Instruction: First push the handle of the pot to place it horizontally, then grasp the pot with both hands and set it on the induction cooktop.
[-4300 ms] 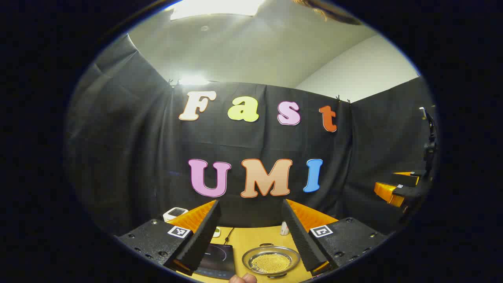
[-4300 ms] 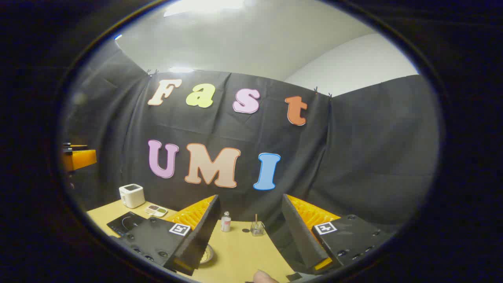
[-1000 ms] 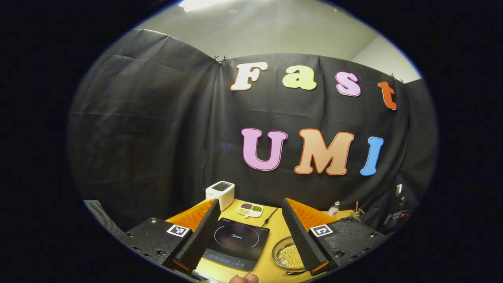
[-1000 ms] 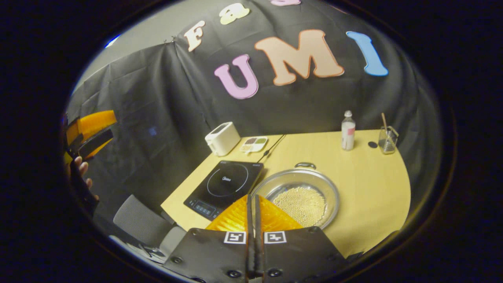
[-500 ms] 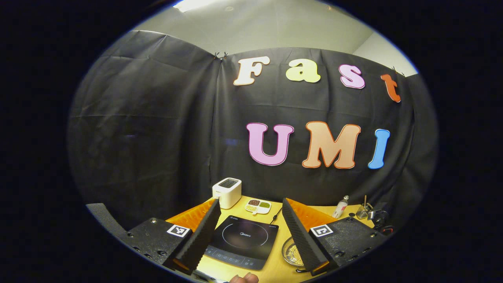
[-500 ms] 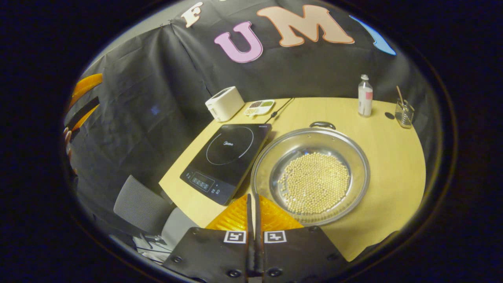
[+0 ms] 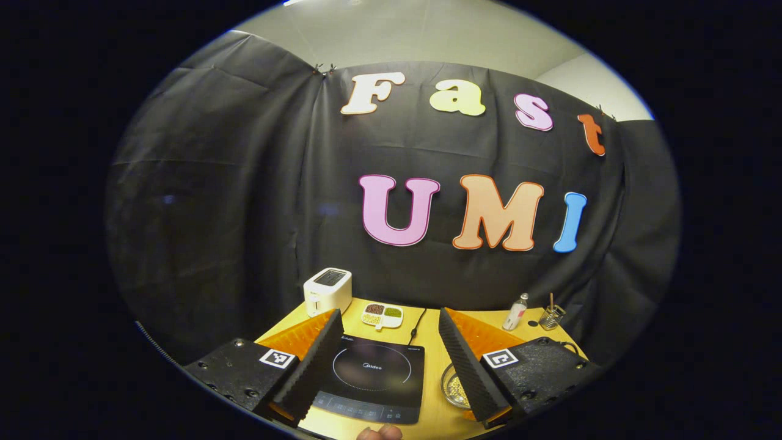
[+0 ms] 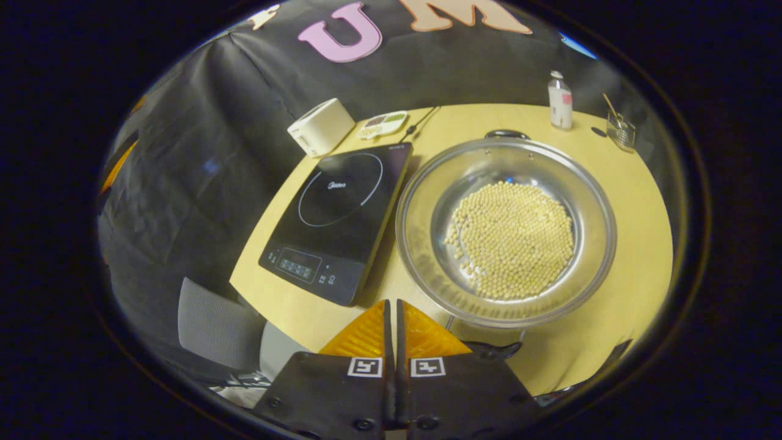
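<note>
- Where the left gripper view looks out over the table, the left gripper hangs with its two fingers spread wide and nothing between them.
- Between those fingers lies the induction cooktop, flat on the wood, its control strip toward the camera.
- Just right of the cooktop, a sliver of the pot shows behind the right-hand finger (most of it is hidden).
- Farther back stand a white toaster, a small divided dish, a bottle and a glass cup with a stick in it.
- A fingertip of the person shows at the bottom edge.
- Seen in the right gripper view, the right gripper has its fingers pressed together, gripping nothing, with their tips just beside the pot's near rim.
- That pot sits on the table to the right of the induction cooktop, close beside it, and holds a layer of pale round beans.
- One dark handle is at its far rim; the near handle lies at the near rim, just right of the gripper's fingers (whether they touch cannot be told).
- A grey chair stands below the table's near edge.
</note>
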Demonstrator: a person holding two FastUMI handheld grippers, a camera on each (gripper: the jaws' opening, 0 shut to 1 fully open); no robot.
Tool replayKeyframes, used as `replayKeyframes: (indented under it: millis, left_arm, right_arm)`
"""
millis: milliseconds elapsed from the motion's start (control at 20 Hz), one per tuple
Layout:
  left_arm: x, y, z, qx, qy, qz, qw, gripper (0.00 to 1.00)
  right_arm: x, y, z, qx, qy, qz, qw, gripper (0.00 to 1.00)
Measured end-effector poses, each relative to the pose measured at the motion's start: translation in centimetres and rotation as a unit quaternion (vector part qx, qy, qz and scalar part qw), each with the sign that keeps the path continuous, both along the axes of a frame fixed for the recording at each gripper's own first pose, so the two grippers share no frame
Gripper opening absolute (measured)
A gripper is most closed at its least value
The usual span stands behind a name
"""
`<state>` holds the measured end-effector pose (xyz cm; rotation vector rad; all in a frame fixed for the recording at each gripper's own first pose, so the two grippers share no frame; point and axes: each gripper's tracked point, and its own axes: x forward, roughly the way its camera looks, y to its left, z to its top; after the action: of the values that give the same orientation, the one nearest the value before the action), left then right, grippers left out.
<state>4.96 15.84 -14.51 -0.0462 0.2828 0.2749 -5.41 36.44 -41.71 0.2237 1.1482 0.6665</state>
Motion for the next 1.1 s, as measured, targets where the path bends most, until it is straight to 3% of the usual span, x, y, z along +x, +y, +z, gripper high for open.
replayKeyframes:
  millis: [300,550,750,950,1100]
  left_arm:
    - [-0.2,1.9,-2.3,-0.033,0.015,-0.03,0.999,0.96]
    - [-0.1,2.5,-2.7,-0.039,0.016,-0.043,0.998,0.93]
    - [0.1,2.2,-3.3,-0.054,0.019,-0.045,0.997,0.96]
    - [0.5,1.2,-3.8,-0.05,0.026,-0.046,0.997,0.93]
    - [1.2,0.5,-4.1,-0.03,0.038,-0.035,0.998,0.96]
  right_arm:
    - [-0.2,0.2,-2.9,-0.036,0.049,-0.057,0.997,0.03]
    - [-1.0,-1.3,-4.4,-0.058,0.075,-0.065,0.993,0.03]
    - [-1.0,-3.6,-4.9,-0.077,0.08,-0.071,0.991,0.0]
    - [-0.3,-5.3,-5.4,-0.066,0.084,-0.081,0.991,0.03]
    - [0.5,-6.8,-6.0,-0.056,0.093,-0.072,0.991,0.03]
